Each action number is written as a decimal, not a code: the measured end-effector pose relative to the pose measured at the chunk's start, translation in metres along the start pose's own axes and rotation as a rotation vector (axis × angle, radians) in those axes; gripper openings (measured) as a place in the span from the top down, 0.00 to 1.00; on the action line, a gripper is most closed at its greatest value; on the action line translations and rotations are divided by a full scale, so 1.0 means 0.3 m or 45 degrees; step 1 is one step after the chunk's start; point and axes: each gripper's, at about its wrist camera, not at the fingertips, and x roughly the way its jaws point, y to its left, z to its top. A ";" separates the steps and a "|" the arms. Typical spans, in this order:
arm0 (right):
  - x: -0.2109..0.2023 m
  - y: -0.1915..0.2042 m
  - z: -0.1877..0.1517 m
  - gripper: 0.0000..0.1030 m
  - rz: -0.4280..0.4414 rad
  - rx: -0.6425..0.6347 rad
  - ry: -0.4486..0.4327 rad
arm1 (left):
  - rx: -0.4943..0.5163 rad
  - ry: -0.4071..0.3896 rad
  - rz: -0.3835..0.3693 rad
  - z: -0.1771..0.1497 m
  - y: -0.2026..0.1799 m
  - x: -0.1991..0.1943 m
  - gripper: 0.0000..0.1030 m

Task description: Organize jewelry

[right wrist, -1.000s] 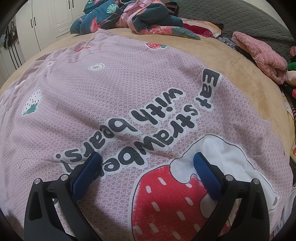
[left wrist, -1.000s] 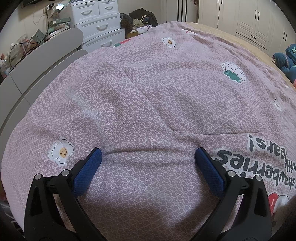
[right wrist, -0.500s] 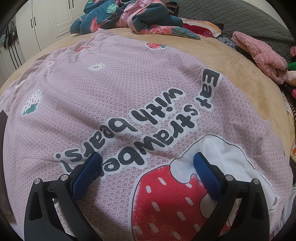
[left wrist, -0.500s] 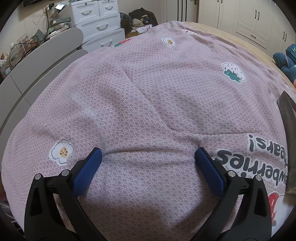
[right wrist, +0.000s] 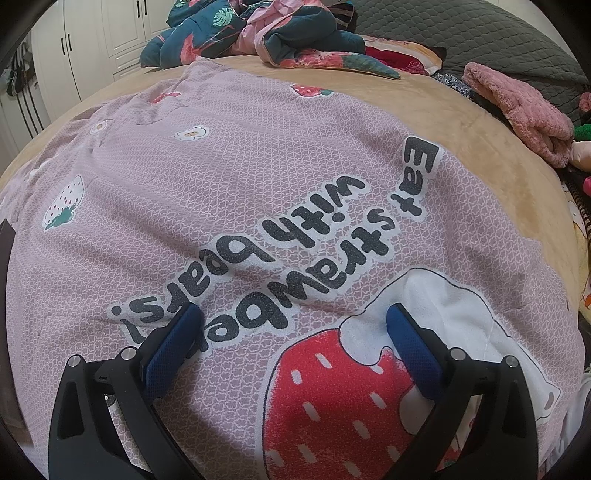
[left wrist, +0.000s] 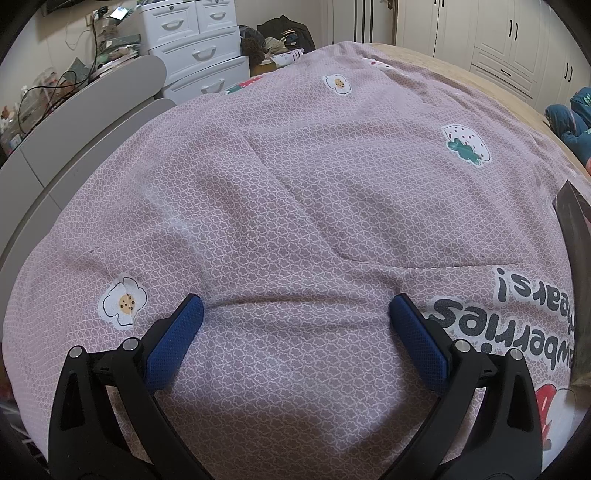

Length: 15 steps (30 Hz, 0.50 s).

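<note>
Both your grippers gape wide and hold nothing: left gripper (left wrist: pixel 295 314) and right gripper (right wrist: pixel 293 325) hang over the pink blanket (left wrist: pixel 295 184), unmoved since a second ago. What's new is a dark flat thing (left wrist: pixel 574 258) at the left gripper's far right, also at the right gripper's far left (right wrist: pixel 7 295). You have no jewelry in either view.

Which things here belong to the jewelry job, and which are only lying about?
For the job:
- left tool, open, empty
- right tool, open, empty
- dark object at the frame edge, perhaps; cannot tell what it is
- no jewelry in view

Lying about:
- pink blanket
- clothes pile
- pink towel
- white drawers
</note>
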 end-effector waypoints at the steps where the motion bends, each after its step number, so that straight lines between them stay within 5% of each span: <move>1: 0.001 -0.001 0.002 0.04 -0.001 -0.001 0.001 | 0.000 0.000 0.000 0.000 0.000 -0.001 0.08; 15: -0.002 -0.005 0.003 0.04 0.000 -0.001 -0.001 | -0.001 -0.005 -0.002 -0.005 -0.001 0.003 0.08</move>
